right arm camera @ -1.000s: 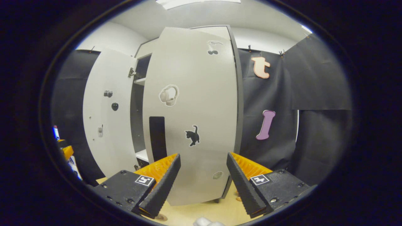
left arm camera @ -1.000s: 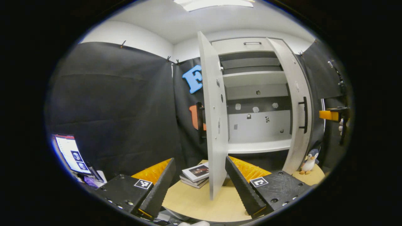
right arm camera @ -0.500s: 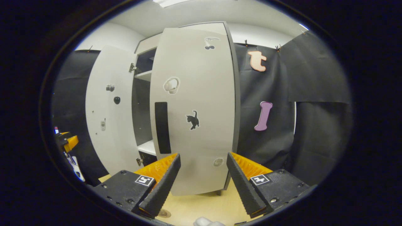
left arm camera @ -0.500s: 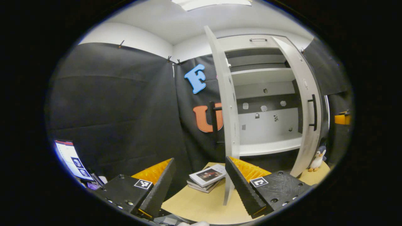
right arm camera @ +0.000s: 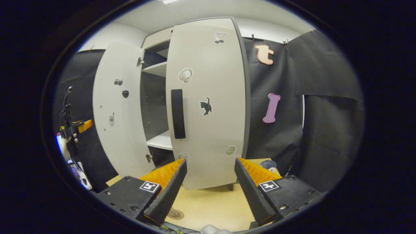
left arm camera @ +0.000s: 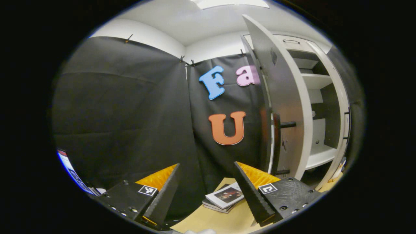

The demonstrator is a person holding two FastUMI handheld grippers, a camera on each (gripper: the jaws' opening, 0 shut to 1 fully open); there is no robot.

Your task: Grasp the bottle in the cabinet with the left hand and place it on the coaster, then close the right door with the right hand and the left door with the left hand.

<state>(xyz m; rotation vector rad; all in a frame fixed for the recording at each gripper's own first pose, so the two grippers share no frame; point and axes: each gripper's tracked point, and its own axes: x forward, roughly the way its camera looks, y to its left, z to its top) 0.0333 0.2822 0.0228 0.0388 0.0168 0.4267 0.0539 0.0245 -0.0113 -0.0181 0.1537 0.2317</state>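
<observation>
1. Since a second ago my left camera has swung left: the left door (left arm camera: 286,107) now shows its outer face and black handle (left arm camera: 277,143) edge-on, and less of the cabinet's inside shows. In the right gripper view the right door (right arm camera: 208,107) has shrunk back and more tabletop (right arm camera: 208,208) shows, so I've pulled away from it.
2. My left gripper (left arm camera: 206,191) has its fingers spread wide, holding nothing. My right gripper (right arm camera: 209,190) is the same: wide and empty.
3. The bottle? I can't find it on the lower shelf (left arm camera: 320,156); a small round thing that may be the coaster (right arm camera: 175,213) lies on the tabletop by my right fingers, but no bottle is visible there.
4. The right door stands partly shut, its dark handle (right arm camera: 178,113) facing me. I judge it still needs a push home.
5. To do that well: lay a finger flat on the panel near the handle side, far from the hinge, and press steadily.
6. Books (left arm camera: 224,198) lie near the left door's foot; I'd swing wide of them.
</observation>
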